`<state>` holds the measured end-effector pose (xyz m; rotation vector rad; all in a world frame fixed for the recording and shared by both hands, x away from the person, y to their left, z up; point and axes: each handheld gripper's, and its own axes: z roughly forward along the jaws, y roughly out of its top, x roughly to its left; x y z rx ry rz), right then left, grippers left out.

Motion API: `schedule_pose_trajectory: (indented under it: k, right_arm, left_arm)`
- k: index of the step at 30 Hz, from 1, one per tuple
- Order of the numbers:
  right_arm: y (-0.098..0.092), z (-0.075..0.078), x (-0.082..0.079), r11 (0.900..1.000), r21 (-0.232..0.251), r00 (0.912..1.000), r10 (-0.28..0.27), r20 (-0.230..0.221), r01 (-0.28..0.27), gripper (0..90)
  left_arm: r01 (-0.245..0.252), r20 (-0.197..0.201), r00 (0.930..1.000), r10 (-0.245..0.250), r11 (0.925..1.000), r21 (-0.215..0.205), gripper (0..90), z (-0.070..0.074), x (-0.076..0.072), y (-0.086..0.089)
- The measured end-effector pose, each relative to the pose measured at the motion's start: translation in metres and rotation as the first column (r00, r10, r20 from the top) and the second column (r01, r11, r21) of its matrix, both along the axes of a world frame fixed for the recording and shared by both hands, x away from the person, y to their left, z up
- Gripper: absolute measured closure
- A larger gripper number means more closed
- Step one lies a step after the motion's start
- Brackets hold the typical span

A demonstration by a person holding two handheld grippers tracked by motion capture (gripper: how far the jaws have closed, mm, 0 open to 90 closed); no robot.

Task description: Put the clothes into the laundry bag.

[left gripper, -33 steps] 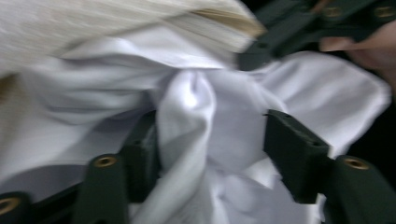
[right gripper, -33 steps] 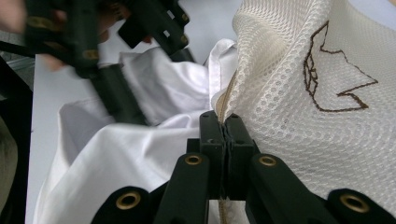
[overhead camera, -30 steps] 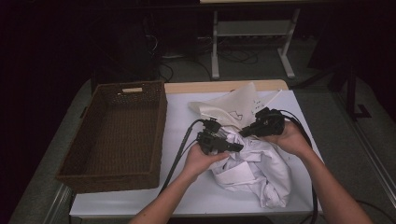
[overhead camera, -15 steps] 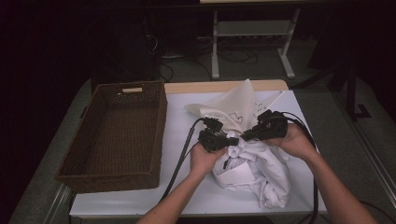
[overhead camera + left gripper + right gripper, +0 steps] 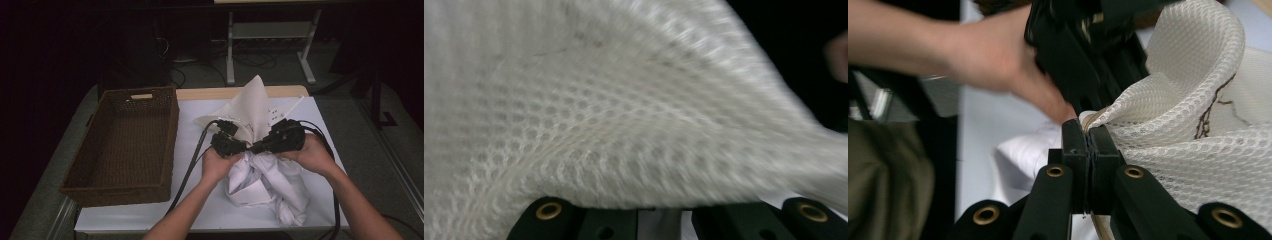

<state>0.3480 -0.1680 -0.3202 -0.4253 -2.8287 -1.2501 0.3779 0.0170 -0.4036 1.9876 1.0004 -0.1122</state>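
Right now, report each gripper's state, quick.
Left gripper: jaws just closed; shut on the white mesh bag.
Right gripper: shut, pinching the mesh bag's edge.

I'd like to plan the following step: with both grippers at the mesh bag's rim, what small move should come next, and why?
Probably spread the left gripper and right gripper apart. Both pinch the mesh bag close together, above the white garment, so its mouth looks closed.
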Motion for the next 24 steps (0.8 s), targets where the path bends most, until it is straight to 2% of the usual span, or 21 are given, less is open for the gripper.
schedule_pose_trajectory:
  k: [1, 2, 4, 5, 7, 8, 10, 11, 14, 15, 17, 20, 22, 23, 24]
  right_arm:
    - [-0.004, -0.011, 0.012, 0.999, -0.030, 0.9990, -0.042, -0.017, 0.042, 88.6]
    - [-0.011, -0.021, 0.022, 0.996, -0.030, 0.9956, -0.083, -0.043, 0.082, 88.6]
    - [-0.022, -0.034, 0.033, 0.991, -0.008, 0.9875, -0.134, -0.083, 0.133, 88.6]
    - [-0.026, -0.042, 0.036, 0.989, -0.004, 0.9843, -0.150, -0.093, 0.150, 88.6]
    - [-0.027, -0.049, 0.038, 0.988, -0.029, 0.9841, -0.152, -0.092, 0.150, 88.5]
    - [-0.027, -0.052, 0.038, 0.989, -0.042, 0.9853, -0.148, -0.086, 0.145, 88.5]
    - [-0.026, -0.052, 0.038, 0.989, -0.046, 0.9863, -0.144, -0.080, 0.140, 88.5]
    - [-0.026, -0.051, 0.037, 0.989, -0.043, 0.9872, -0.142, -0.073, 0.139, 88.5]
    - [-0.025, -0.049, 0.037, 0.990, -0.043, 0.9886, -0.139, -0.057, 0.137, 88.5]
    - [-0.025, -0.049, 0.037, 0.990, -0.043, 0.9886, -0.139, -0.057, 0.137, 88.5]
    - [-0.024, -0.048, 0.036, 0.990, -0.045, 0.9893, -0.136, -0.052, 0.134, 88.4]
    - [-0.021, -0.047, 0.035, 0.990, -0.056, 0.9907, -0.130, -0.038, 0.128, 88.5]
    - [-0.020, -0.046, 0.034, 0.990, -0.067, 0.9913, -0.127, -0.035, 0.124, 88.5]
    - [-0.020, -0.046, 0.035, 0.990, -0.070, 0.9914, -0.126, -0.037, 0.123, 88.5]
    - [-0.020, -0.047, 0.036, 0.990, -0.079, 0.9919, -0.121, -0.037, 0.118, 88.5]
  left_arm:
    - [-0.015, -0.020, 0.9997, 0.015, 0.9997, 0.020, 80.5, -0.009, 0.005, -0.005]
    - [-0.029, -0.033, 0.9990, 0.030, 0.9995, 0.014, 77.9, -0.015, 0.008, -0.007]
    - [-0.039, -0.037, 0.9985, 0.040, 0.9992, 0.009, 71.7, -0.017, 0.007, -0.010]
    - [-0.032, -0.025, 0.9992, 0.032, 0.9991, 0.029, 67.4, -0.014, 0.005, -0.010]
    - [-0.016, -0.026, 0.9995, 0.017, 0.9984, 0.053, 58.2, -0.006, 0.001, -0.004]
    - [-0.003, -0.031, 0.9995, 0.004, 0.9986, 0.053, 52.5, -0.002, -0.002, 0.001]
    - [0.026, -0.041, 0.9989, -0.023, 0.9969, 0.075, 45.2, 0.006, -0.008, 0.011]
    - [0.023, -0.033, 0.9993, -0.020, 0.9946, 0.101, 42.9, 0.010, -0.012, 0.019]
    - [-0.017, -0.031, 0.9993, 0.020, 0.9955, 0.094, 36.6, 0.012, -0.020, 0.037]
    - [-0.031, -0.046, 0.9983, 0.036, 0.9944, 0.101, 36.6, 0.009, -0.020, 0.043]
    - [-0.058, -0.112, 0.9913, 0.068, 0.9944, 0.088, 31.3, -0.005, -0.017, 0.051]
    - [-0.068, -0.188, 0.9793, 0.074, 0.9970, 0.038, 30.6, -0.022, -0.012, 0.054]
    - [-0.068, -0.214, 0.9745, 0.068, 0.9977, 0.007, 35.6, -0.031, -0.011, 0.051]
    - [-0.075, -0.225, 0.9714, 0.075, 0.9971, 0.007, 36.2, -0.035, -0.011, 0.047]
    - [-0.072, -0.222, 0.9724, 0.073, 0.9973, 0.011, 38.3, -0.038, -0.010, 0.044]
